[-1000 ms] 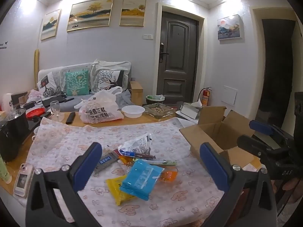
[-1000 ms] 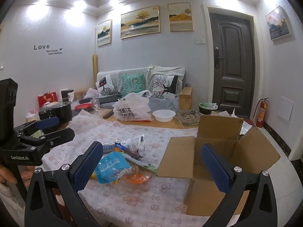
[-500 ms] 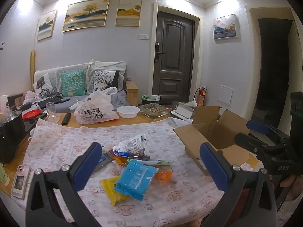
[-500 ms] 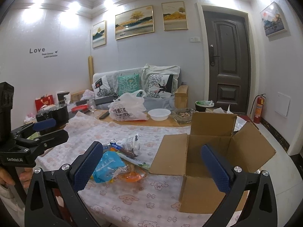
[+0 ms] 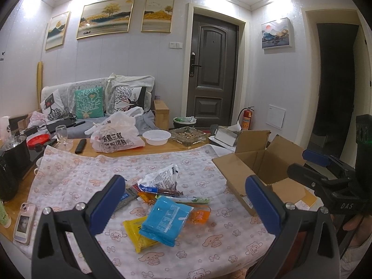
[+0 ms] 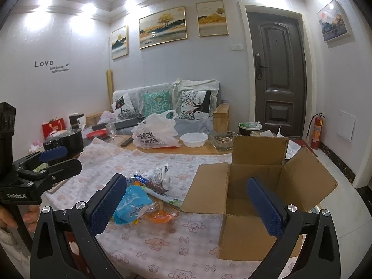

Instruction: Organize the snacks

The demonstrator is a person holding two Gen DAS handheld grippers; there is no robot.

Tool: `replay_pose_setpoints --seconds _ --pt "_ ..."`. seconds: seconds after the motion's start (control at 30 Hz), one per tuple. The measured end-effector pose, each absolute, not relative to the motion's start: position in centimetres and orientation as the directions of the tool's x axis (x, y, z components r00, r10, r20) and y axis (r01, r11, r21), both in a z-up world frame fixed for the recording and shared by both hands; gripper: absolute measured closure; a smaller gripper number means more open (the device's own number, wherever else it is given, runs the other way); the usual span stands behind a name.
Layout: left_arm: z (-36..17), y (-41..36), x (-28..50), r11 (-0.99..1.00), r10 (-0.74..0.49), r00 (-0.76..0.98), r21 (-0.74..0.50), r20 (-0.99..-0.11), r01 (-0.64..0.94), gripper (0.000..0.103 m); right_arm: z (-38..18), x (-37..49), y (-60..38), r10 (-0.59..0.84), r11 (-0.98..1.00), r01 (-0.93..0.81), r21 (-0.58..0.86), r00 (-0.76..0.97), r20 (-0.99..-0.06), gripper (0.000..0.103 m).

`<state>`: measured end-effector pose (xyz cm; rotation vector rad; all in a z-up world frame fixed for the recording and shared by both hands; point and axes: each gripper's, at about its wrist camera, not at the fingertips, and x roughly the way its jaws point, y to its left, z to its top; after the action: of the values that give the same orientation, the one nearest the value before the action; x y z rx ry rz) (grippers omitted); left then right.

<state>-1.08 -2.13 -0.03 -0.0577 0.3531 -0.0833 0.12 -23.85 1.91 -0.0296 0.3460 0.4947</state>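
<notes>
Both tongs — left tongs (image 5: 183,200), right tongs (image 6: 186,200) — gape wide (empty); one cardboard box (image 6: 253,174), one blue packet (image 5: 166,219).

My wooden table (image 5: 162,147) wears a pink cartoon-print cloth (image 5: 93,174). On the cloth, snack packets heap at centre, a blue packet (image 5: 166,220) topmost; the open brown cardboard box (image 5: 262,174) sits at three o'clock, a pink-cased phone (image 5: 24,220) at nine, a printed white plastic bag (image 5: 116,137) at twelve.
</notes>
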Motion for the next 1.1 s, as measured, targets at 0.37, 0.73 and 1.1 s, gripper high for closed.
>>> replay_pose_setpoints --seconds 0.37,0.73,1.1 --pt "0.0 -2.3 -1.2 0.995 -0.095 0.936 -0.071 -0.340 0.075 0.000 1.9 0.2 -24.0 0.462 0.880 -0.472 0.056 0.822 -0.334 0.000" --pt "-0.2 -1.7 -1.1 0.989 -0.129 0.935 -0.108 -0.330 0.098 0.000 1.7 -0.2 -23.6 0.447 0.885 -0.464 0.033 0.830 -0.332 0.000" --pt "-0.7 2.6 0.2 0.975 -0.207 0.927 -0.149 -0.312 0.168 0.000 0.5 -0.2 -19.5 0.412 0.894 -0.448 -0.012 0.831 -0.374 0.000"
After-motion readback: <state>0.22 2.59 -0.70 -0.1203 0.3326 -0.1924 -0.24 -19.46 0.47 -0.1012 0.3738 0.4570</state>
